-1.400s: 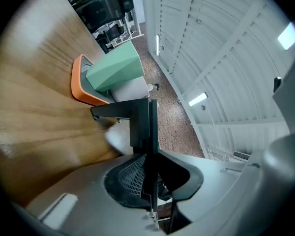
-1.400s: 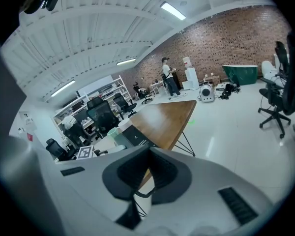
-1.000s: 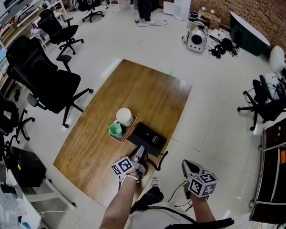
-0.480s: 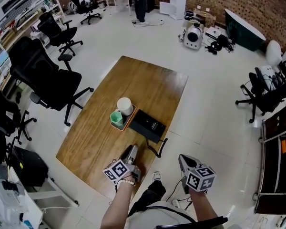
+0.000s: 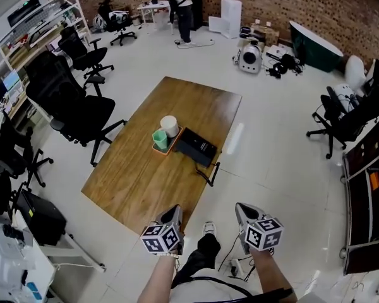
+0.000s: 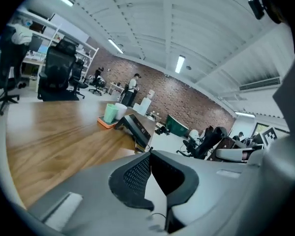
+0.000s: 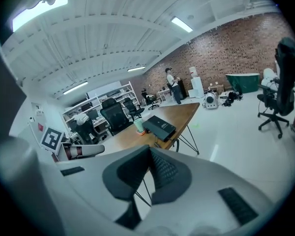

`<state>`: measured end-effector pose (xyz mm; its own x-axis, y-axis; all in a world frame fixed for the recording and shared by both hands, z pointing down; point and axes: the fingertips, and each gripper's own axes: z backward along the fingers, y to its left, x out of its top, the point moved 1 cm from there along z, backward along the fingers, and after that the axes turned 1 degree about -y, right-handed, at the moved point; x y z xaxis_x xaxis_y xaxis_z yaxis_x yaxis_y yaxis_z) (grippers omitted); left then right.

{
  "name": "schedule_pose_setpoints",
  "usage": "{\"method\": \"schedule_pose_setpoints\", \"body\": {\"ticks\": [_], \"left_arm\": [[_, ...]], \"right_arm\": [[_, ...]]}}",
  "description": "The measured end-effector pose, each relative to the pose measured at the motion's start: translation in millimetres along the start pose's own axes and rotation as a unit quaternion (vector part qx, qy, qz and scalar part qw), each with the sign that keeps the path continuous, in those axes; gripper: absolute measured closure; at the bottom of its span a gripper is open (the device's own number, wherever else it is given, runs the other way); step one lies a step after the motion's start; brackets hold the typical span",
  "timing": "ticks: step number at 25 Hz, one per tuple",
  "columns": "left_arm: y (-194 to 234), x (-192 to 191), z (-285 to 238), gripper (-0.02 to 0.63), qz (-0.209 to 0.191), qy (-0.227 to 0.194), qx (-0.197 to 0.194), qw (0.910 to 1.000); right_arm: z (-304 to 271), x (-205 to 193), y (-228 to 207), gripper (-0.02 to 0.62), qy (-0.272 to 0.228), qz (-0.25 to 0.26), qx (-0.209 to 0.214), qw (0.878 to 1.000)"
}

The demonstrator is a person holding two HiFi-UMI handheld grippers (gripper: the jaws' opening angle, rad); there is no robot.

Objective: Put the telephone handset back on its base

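A black telephone [image 5: 196, 147] lies on the wooden table [image 5: 145, 182], near its right edge, and its cord [image 5: 208, 174] loops down past that edge. From this distance I cannot tell the handset from the base. My left gripper [image 5: 175, 213] is shut with nothing between its jaws and hangs just off the table's near corner, well short of the telephone [image 6: 137, 127]. My right gripper [image 5: 240, 208] is shut and empty too, held over the floor to the right of the table, with the telephone [image 7: 160, 125] far ahead of it.
A green cup and a white cup stand on an orange tray [image 5: 164, 136] beside the telephone. Black office chairs [image 5: 72, 109] stand left of the table and another chair [image 5: 341, 115] at the right. A person [image 5: 184, 11] stands at the far wall, with boxes and gear [image 5: 259, 52] on the floor nearby.
The left gripper has drawn back from the table beside the telephone to beyond the near corner, and its jaws have come shut. The view has backed away from the table.
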<state>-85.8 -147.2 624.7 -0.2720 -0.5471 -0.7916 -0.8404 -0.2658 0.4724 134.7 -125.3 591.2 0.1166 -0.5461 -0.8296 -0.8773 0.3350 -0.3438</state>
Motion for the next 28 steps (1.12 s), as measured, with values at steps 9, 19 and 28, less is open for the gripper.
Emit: {"method": "schedule_pose_setpoints", "body": {"ticks": [9, 19, 28], "left_arm": [[-63.1, -35.2, 92.2, 0.600, -0.073, 0.006, -0.001, 0.9973], [-81.2, -69.1, 152.9, 0.600, -0.103, 0.010, -0.012, 0.9946], [-88.5, -77.0, 163.3, 0.600, -0.103, 0.017, -0.017, 0.9944]], "right_arm": [[78.0, -42.4, 71.6, 0.588, -0.025, 0.016, 0.006, 1.000], [125.9, -80.9, 133.5, 0.588, -0.038, 0.022, 0.018, 0.999], [144.6, -85.1, 139.2, 0.588, -0.043, 0.031, 0.005, 0.999]]}}
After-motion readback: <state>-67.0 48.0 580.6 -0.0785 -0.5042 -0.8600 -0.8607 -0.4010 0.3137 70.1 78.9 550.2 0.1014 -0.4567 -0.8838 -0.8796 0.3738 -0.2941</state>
